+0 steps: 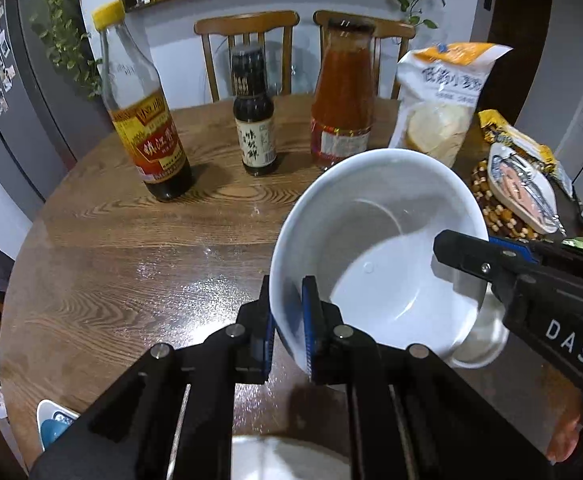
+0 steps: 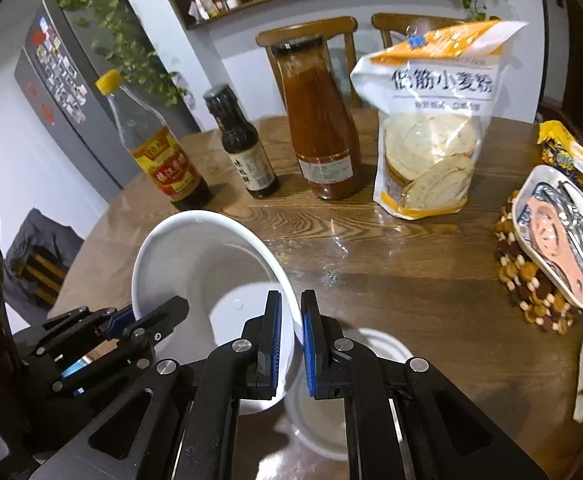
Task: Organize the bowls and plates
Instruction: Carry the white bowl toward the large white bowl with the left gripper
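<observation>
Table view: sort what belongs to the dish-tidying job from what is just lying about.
Job:
- white bowl, held tilted by both tools
- left tool
- right tool
- second white dish beneath

Lying about:
- vinegar bottle
- dark sauce bottle
- red sauce bottle
- flour bag
- snack packet

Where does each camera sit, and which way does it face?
Left wrist: on the left gripper, looking down across the round table; own fingers clamp the white bowl; the right gripper enters from the right.
Right wrist: on the right gripper, same direction; left gripper at lower left.
Shared: bowl, bottles, flour bag.
</observation>
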The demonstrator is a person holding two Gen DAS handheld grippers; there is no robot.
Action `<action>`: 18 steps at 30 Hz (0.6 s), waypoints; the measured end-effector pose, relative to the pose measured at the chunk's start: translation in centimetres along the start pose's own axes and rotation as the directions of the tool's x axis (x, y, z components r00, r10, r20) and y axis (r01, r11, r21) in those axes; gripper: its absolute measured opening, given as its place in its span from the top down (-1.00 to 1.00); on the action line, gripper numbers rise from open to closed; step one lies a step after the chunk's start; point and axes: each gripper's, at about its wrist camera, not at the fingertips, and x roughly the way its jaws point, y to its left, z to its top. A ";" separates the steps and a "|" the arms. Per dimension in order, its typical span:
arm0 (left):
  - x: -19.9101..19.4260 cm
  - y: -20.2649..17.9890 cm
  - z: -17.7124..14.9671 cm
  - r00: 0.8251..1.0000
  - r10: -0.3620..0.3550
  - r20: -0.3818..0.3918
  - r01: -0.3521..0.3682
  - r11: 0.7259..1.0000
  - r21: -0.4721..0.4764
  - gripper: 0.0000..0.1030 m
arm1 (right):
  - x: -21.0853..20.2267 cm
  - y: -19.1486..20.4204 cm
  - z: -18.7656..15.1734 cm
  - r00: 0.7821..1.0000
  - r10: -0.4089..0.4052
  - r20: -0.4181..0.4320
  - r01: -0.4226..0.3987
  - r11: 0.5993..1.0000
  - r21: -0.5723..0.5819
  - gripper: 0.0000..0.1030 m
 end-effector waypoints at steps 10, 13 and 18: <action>-4.5 -1.3 -1.6 0.997 -0.017 0.080 0.014 0.999 0.038 0.76 | -5.3 1.0 -2.7 0.997 -0.001 0.071 0.000 1.000 0.011 0.77; -5.6 -1.6 -2.3 0.996 -0.028 0.089 0.024 0.999 0.046 0.76 | -6.7 1.2 -3.8 0.996 -0.005 0.084 0.004 1.000 0.017 0.77; -7.1 -2.1 -3.6 0.994 -0.040 0.098 0.034 0.997 0.065 0.76 | -8.4 1.5 -5.3 0.996 -0.015 0.090 0.012 0.999 0.030 0.77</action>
